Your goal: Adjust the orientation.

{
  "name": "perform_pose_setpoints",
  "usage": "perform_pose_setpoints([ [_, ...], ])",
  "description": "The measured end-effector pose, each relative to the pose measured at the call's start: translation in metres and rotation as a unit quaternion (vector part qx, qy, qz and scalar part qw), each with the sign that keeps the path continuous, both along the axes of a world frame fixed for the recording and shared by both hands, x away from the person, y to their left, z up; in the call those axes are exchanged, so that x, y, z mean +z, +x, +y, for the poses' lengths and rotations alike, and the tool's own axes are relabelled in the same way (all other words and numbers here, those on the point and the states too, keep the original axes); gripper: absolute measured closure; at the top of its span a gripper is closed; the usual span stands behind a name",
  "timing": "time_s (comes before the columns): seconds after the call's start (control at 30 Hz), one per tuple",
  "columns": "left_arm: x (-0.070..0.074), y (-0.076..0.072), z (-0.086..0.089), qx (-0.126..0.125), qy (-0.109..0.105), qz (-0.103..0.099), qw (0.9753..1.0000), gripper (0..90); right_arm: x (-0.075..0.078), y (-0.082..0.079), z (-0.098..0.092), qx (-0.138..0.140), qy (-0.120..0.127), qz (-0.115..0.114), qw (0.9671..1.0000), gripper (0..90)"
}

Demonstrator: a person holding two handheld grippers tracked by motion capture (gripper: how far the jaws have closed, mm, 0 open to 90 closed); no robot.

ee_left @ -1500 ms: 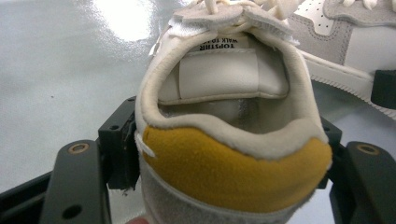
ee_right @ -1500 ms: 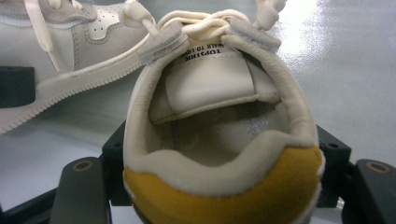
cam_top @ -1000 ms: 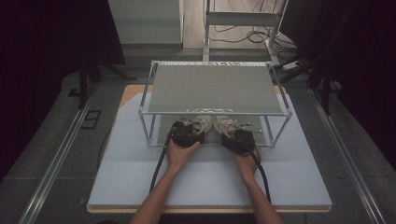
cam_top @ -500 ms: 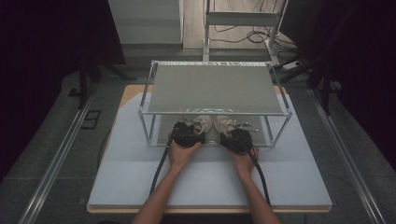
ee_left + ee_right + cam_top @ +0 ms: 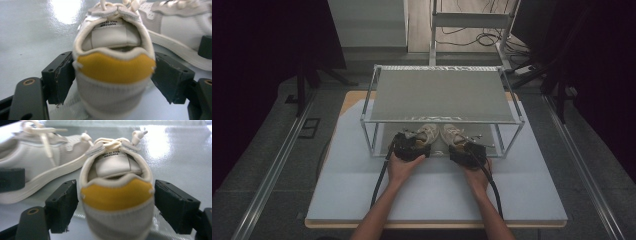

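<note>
Since the earlier frame both hands moved slightly up-frame toward the rack (image 5: 517, 116). Left gripper (image 5: 113, 75) clamps left shoe (image 5: 113, 50) heel; right gripper (image 5: 116, 200) clamps right shoe (image 5: 116, 177) heel.

A pale grey table top (image 5: 362, 180) with a wooden edge is set on a dark grey floor (image 5: 257, 165). Metal rails (image 5: 272, 172) are laid along the floor on both sides of the table. Beyond it, a white cabinet (image 5: 367, 22) and a metal frame (image 5: 472, 22) are placed, with black cables (image 5: 477, 37) strewn on wooden flooring. The sides are left in darkness.
</note>
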State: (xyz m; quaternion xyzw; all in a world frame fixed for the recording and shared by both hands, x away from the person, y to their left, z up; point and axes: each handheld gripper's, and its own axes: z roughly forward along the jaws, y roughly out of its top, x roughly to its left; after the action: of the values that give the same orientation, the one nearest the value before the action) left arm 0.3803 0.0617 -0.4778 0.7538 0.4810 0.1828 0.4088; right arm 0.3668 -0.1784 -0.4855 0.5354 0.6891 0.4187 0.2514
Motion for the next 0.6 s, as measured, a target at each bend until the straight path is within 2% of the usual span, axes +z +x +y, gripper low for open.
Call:
perform_pose_setpoints([
  [0.1,0.004,-0.011,0.009,-0.009,-0.018,-0.006,0.9998,21.8,0.004,-0.010,-0.008,0.010,0.011,-0.012,0.9998,25.2],
  [0.17,0.006,-0.018,0.015,-0.004,-0.020,-0.014,0.9997,24.6,0.007,-0.016,-0.014,0.014,0.018,-0.019,0.9996,29.2],
  [0.27,0.007,-0.029,0.025,0.016,-0.049,-0.014,0.9986,32.2,0.012,-0.025,-0.023,0.014,0.025,-0.031,0.9991,35.8],
  [0.33,0.006,-0.035,0.030,0.034,-0.069,-0.008,0.9970,40.7,0.014,-0.029,-0.029,0.013,0.034,-0.037,0.9986,42.5],
  [0.4,0.005,-0.039,0.034,0.046,-0.065,-0.020,0.9966,48.7,0.016,-0.033,-0.035,0.010,0.038,-0.042,0.9983,52.1],
  [0.47,0.004,-0.042,0.039,0.052,-0.076,-0.022,0.9955,57.8,0.016,-0.034,-0.039,0.002,0.030,-0.042,0.9987,60.1],
  [0.5,0.003,-0.043,0.042,0.055,-0.074,-0.024,0.9955,62.4,0.016,-0.033,-0.041,0.000,0.029,-0.040,0.9988,64.3],
  [0.57,0.003,-0.044,0.046,0.063,-0.080,-0.032,0.9943,69.4,0.016,-0.032,-0.044,-0.005,0.026,-0.037,0.9990,69.5],
  [0.6,0.003,-0.044,0.048,0.066,-0.075,-0.035,0.9944,73.7,0.015,-0.032,-0.046,-0.007,0.024,-0.038,0.9990,72.6],
])
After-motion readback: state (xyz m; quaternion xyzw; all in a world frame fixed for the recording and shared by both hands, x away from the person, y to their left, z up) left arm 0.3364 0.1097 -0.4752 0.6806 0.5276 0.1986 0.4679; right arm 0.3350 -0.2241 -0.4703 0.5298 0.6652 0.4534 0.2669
